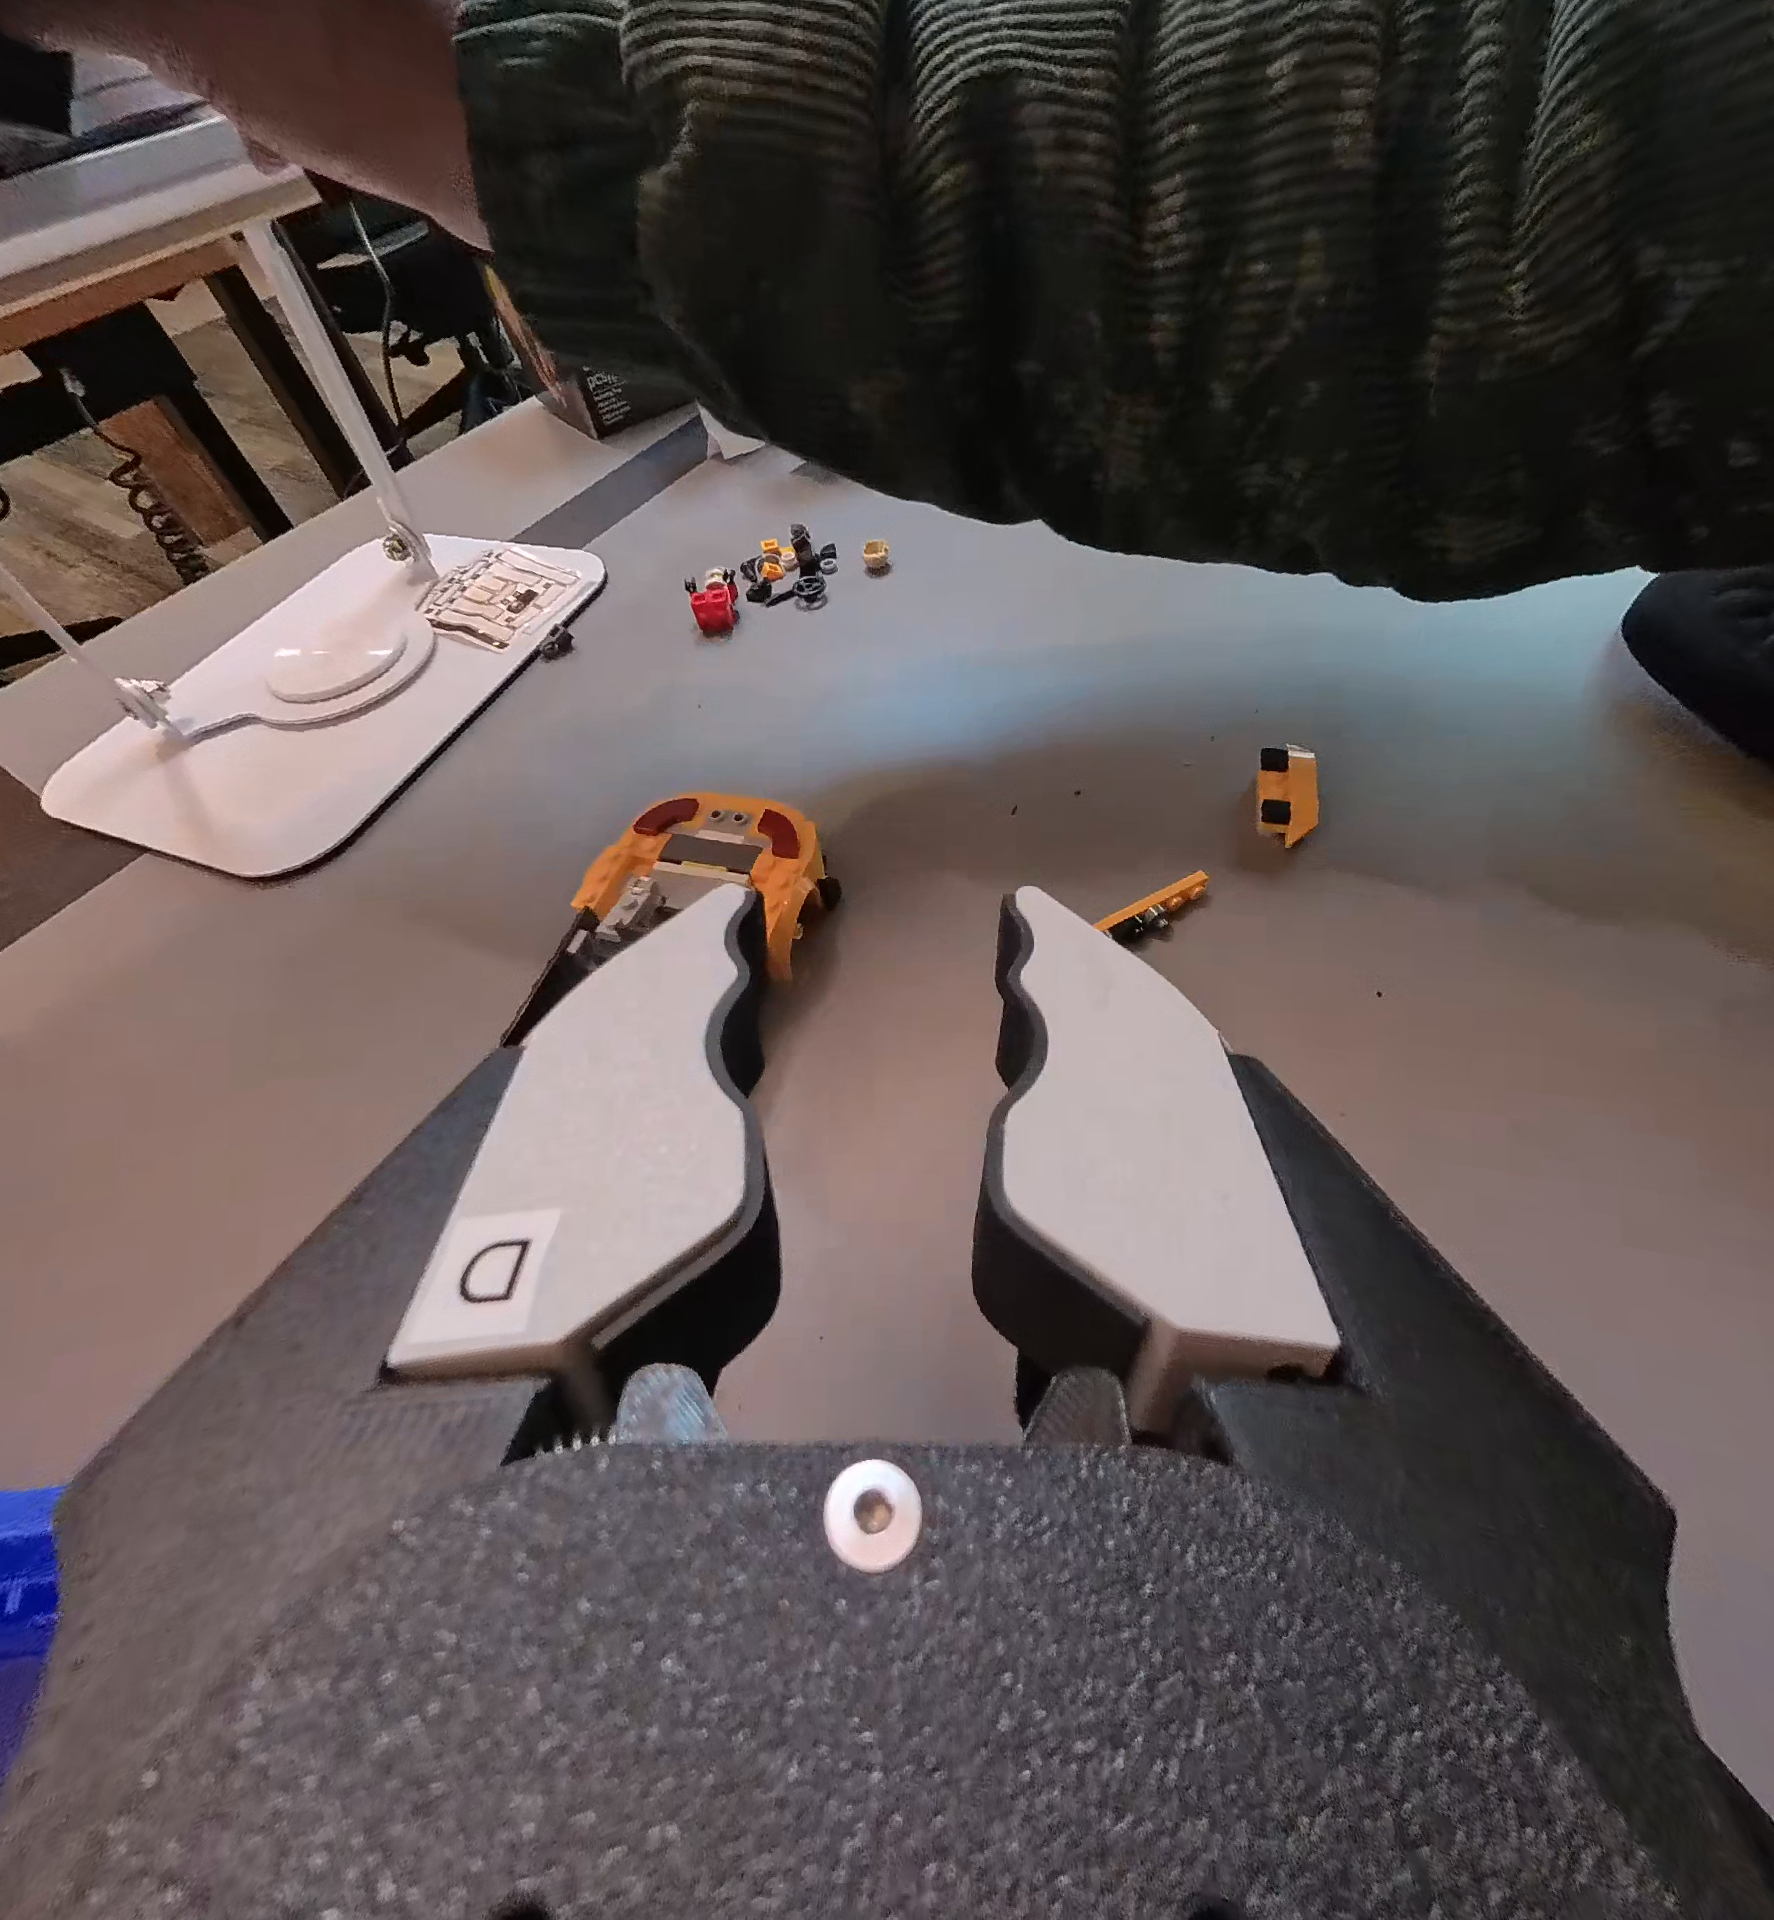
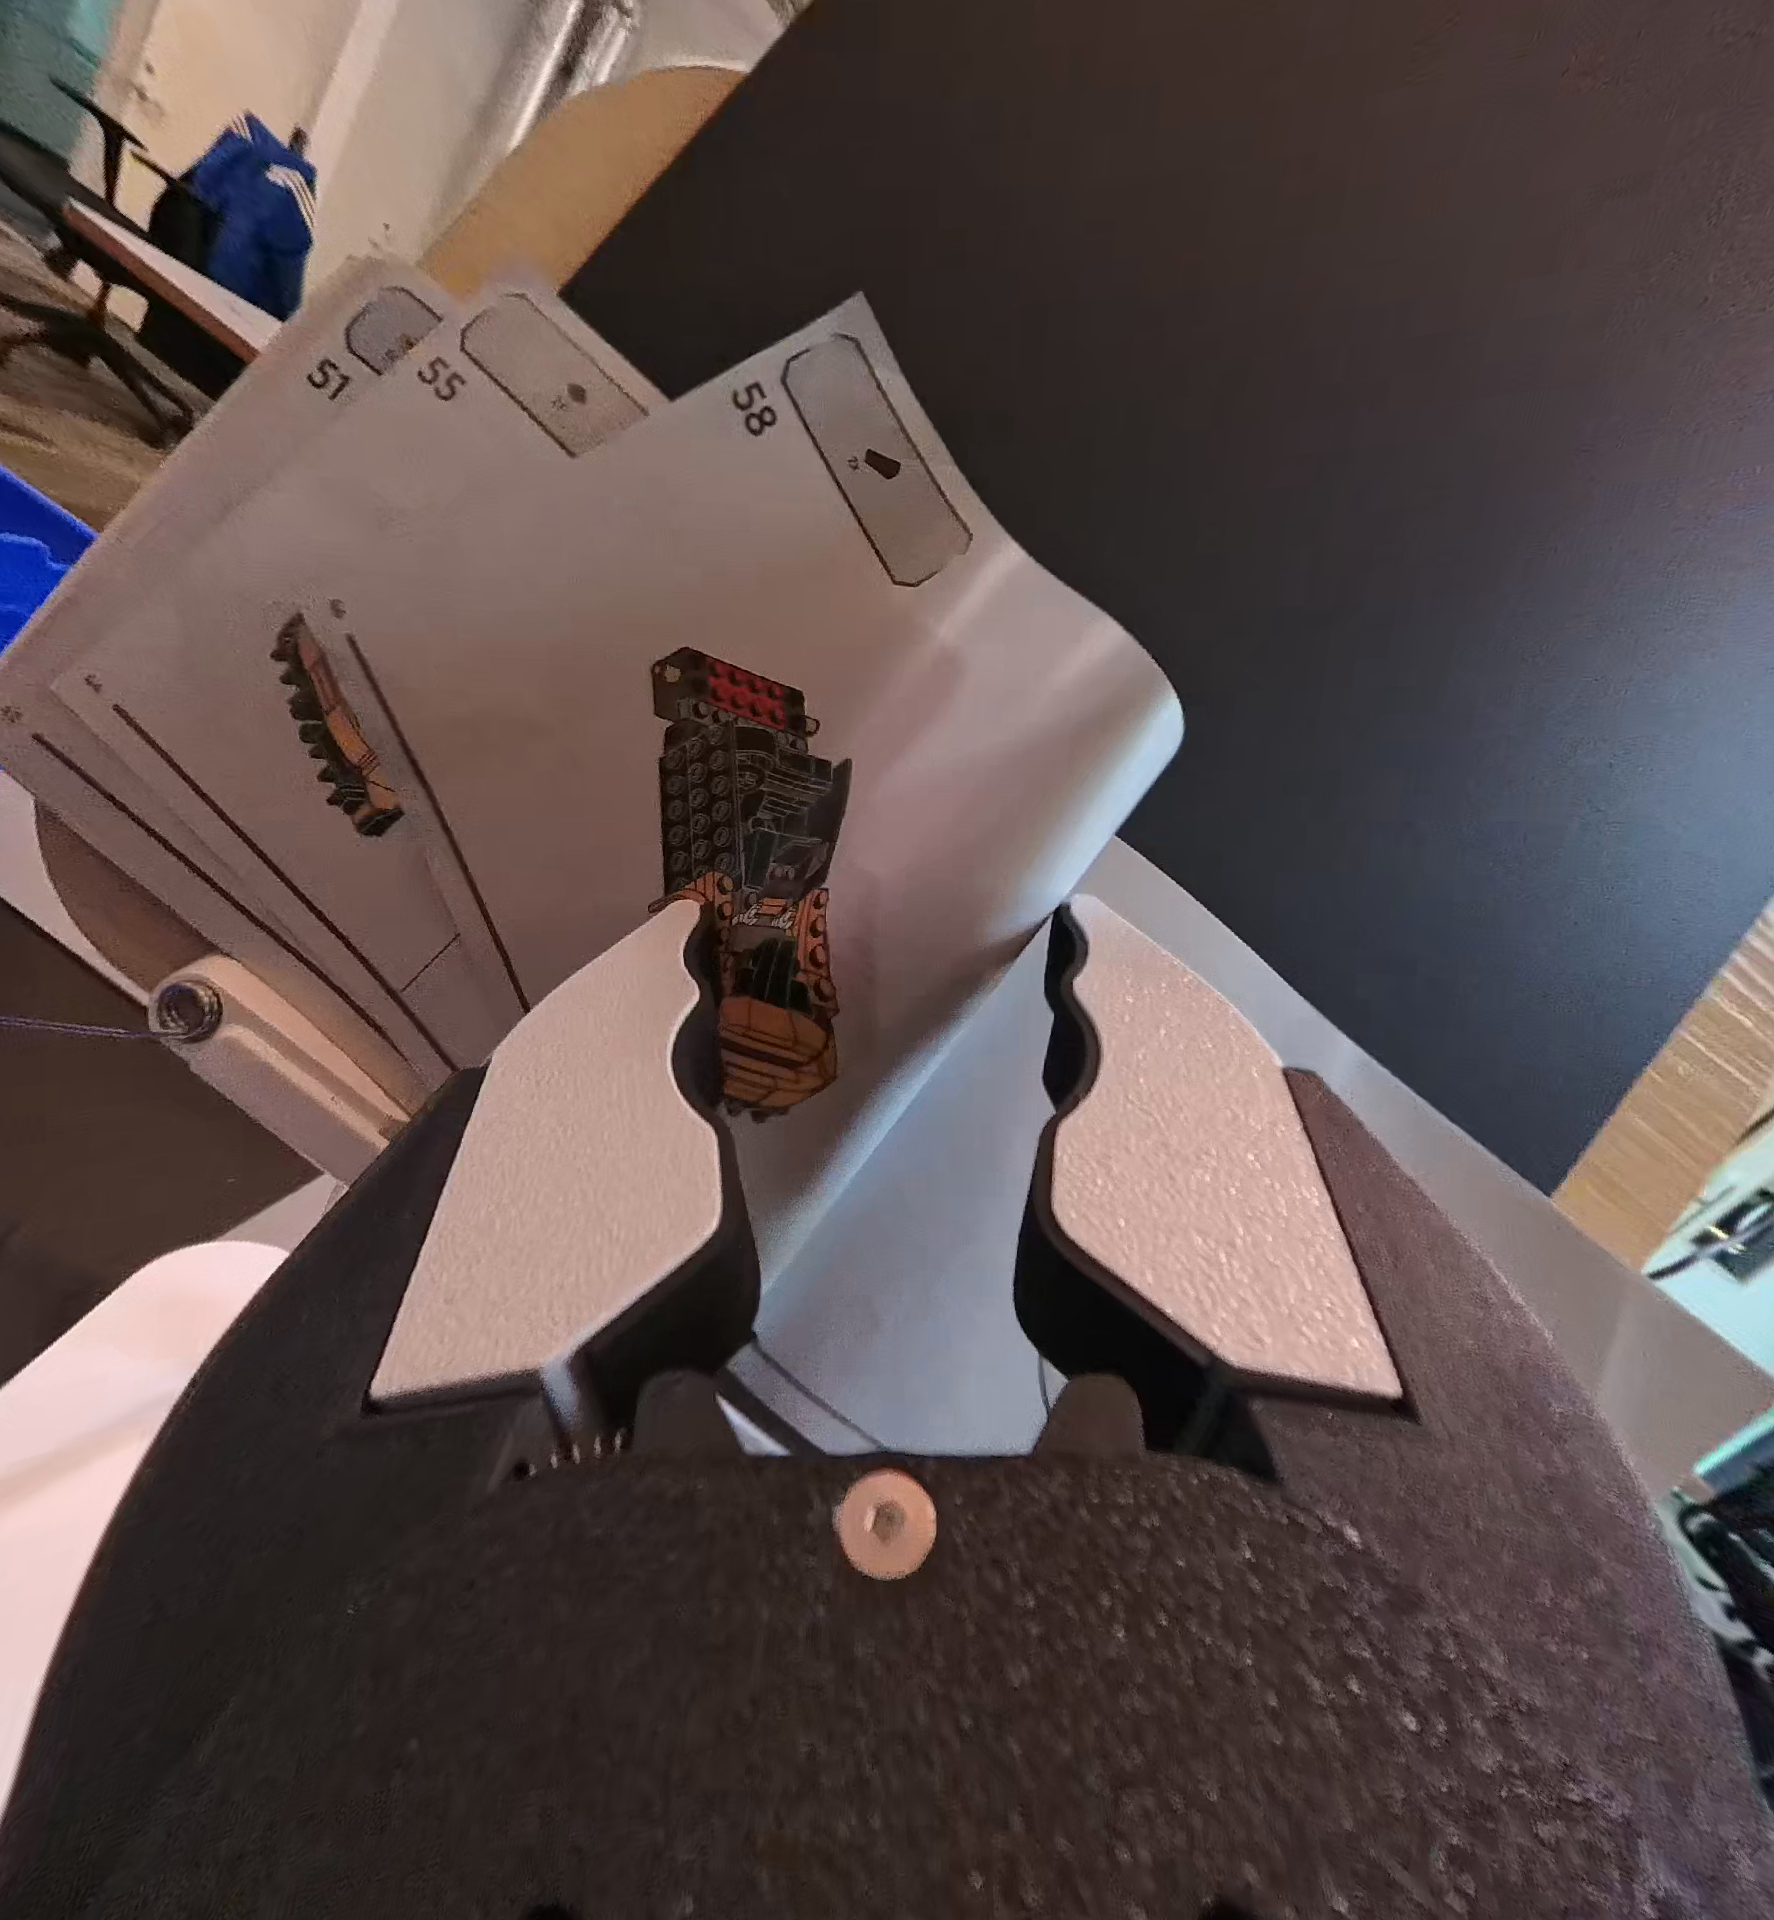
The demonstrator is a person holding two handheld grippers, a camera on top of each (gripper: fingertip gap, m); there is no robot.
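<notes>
Your left gripper [image 1: 878, 914] gapes empty beside the car [image 1: 717, 862], right gripper [image 2: 878, 940] open around a curled page [image 2: 966, 727]: closing may crease it.

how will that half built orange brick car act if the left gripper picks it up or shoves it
The orange brick car is probably light and stiff, being clipped plastic bricks. It looks fragile: loose orange pieces already lie nearby, so a squeeze may pop parts off. A small black wheel shows at its side, so a push might roll it across the smooth grey table.

Grey table [image 1: 1070, 1195]: orange brick car [image 1: 727, 862], loose bricks [image 1: 779, 577].
</notes>
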